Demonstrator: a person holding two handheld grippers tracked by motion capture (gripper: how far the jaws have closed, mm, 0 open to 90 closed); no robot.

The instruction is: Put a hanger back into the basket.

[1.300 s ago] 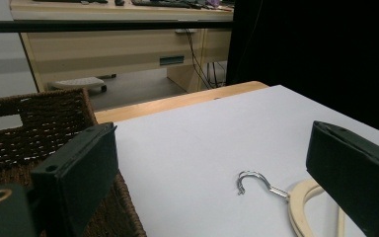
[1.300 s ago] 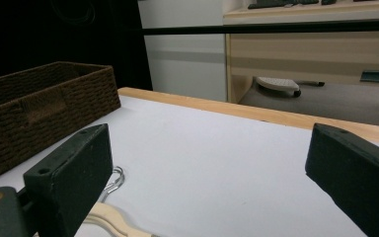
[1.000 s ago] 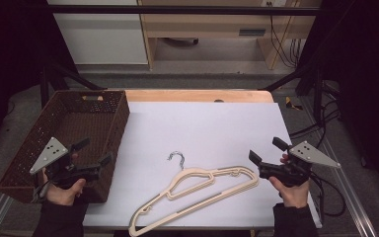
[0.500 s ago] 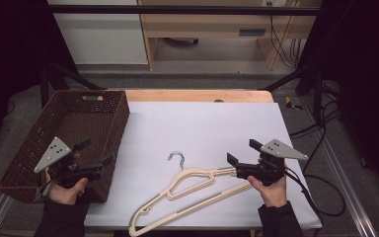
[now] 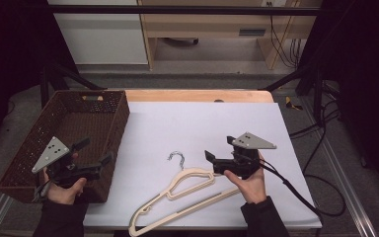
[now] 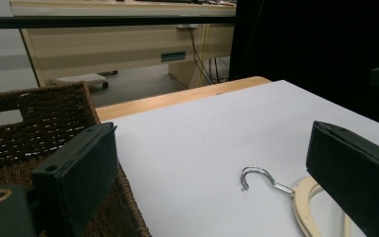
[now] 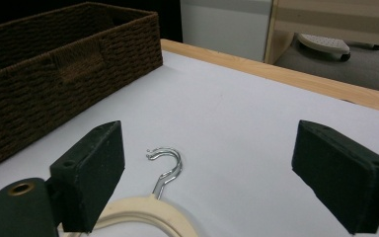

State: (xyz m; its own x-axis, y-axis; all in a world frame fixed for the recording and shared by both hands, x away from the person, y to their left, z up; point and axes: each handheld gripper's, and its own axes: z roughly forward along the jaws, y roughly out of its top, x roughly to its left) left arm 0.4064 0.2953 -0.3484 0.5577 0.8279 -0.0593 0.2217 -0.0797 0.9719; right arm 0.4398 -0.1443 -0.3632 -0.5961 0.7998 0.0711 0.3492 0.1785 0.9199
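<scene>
On the white worktop (image 5: 202, 123), a cream hanger (image 5: 177, 197) with a metal hook (image 5: 176, 158) lies at about 6 o'clock. The right gripper (image 5: 217, 160), jaws wide apart and holding nothing, sits just beside the hanger's shoulder at 3 o'clock of the hook. The left gripper (image 5: 96, 153), also spread and holding nothing, hovers over the brown wicker basket (image 5: 24, 153) at 9 o'clock.
</scene>
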